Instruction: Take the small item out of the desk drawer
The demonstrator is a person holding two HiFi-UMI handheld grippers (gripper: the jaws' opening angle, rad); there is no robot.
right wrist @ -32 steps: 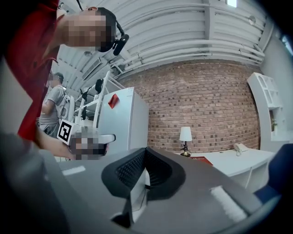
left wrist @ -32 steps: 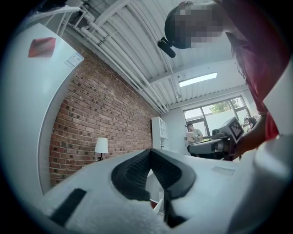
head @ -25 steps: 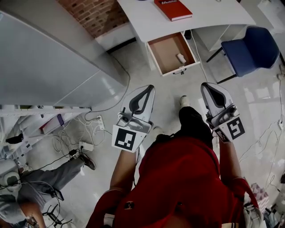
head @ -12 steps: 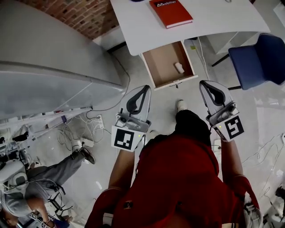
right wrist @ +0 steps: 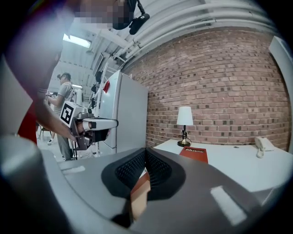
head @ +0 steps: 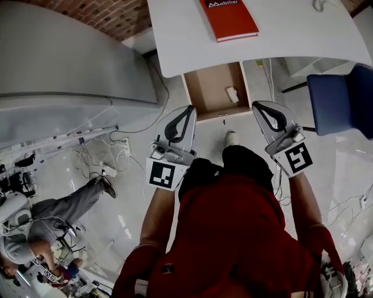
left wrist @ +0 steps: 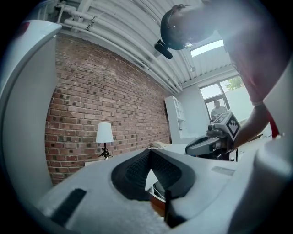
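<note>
The desk drawer (head: 205, 87) is pulled open under the white desk (head: 186, 41). The small white item (head: 231, 93) lies inside it, on the brown bottom, close to the right wall of the drawer.

The left gripper (head: 190, 108) is at the drawer's front left corner. Its jaws are pressed together at the tips and hold nothing. The right gripper (head: 256, 105) is just beside the drawer's front right corner. Its jaws are pressed together too, and nothing is between them.

The small item is in front of both grippers and lies between them in the head view. It is nearer to the right gripper than to the left one. No jaw touches it. Both grippers point about level toward the desk, not down into the drawer.

A red book (head: 229, 17) lies on the desk top, behind the drawer. A blue chair (head: 341, 99) stands to the right. The person's shoe (head: 231, 138) is on the floor between the two grippers. A lamp (right wrist: 184, 119) stands at the back of the desk by the brick wall (right wrist: 219, 82).
</note>
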